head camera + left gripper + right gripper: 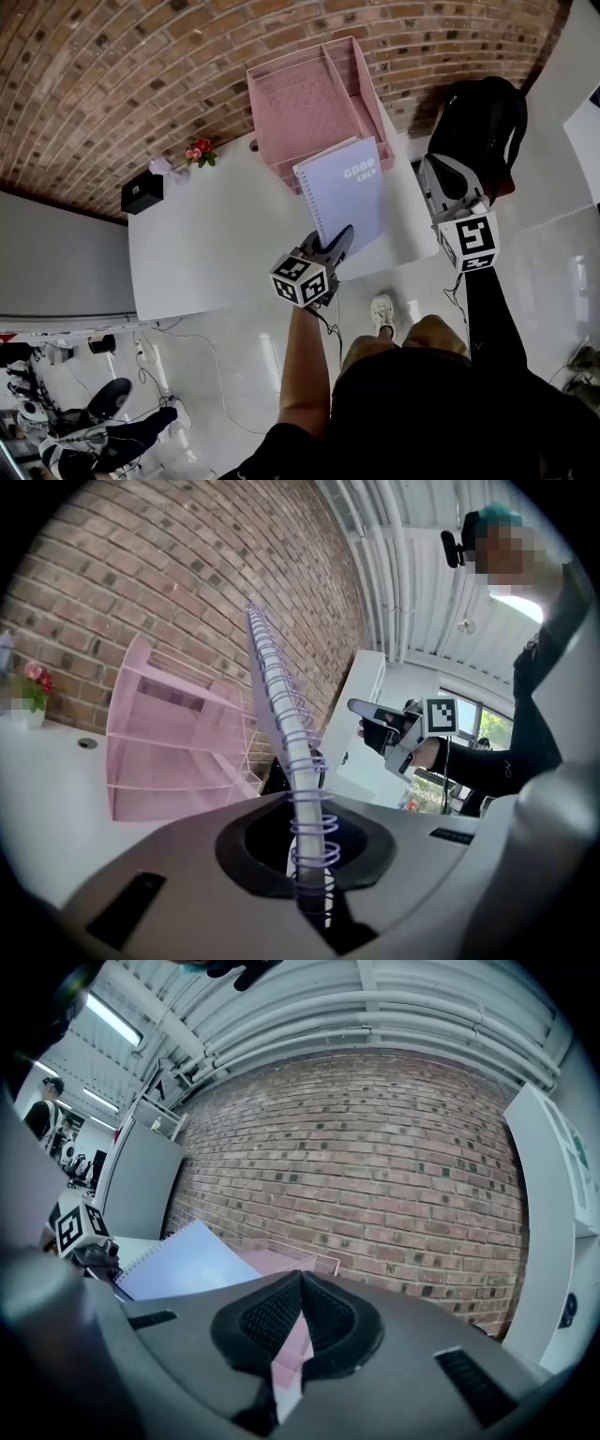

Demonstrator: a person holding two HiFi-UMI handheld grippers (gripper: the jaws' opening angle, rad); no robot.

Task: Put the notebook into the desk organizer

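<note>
My left gripper (339, 240) is shut on the near edge of a lavender spiral notebook (349, 191), which hangs tilted over the white table's (216, 246) front right part, its far edge close to the pink desk organizer (314, 92). In the left gripper view the spiral binding (281, 696) runs edge-on between the jaws of the left gripper (306, 808), with the organizer (159, 752) beyond at the left. My right gripper (437, 178) hovers off the table's right end, jaws together and holding nothing (301, 1277). It faces the notebook (187, 1260) and the organizer (281, 1262).
A black box (142, 193) and a small pot of flowers (200, 152) stand at the table's far left by the brick wall. A black bag (483, 120) sits right of the table. A white cabinet (553, 1232) rises at the right.
</note>
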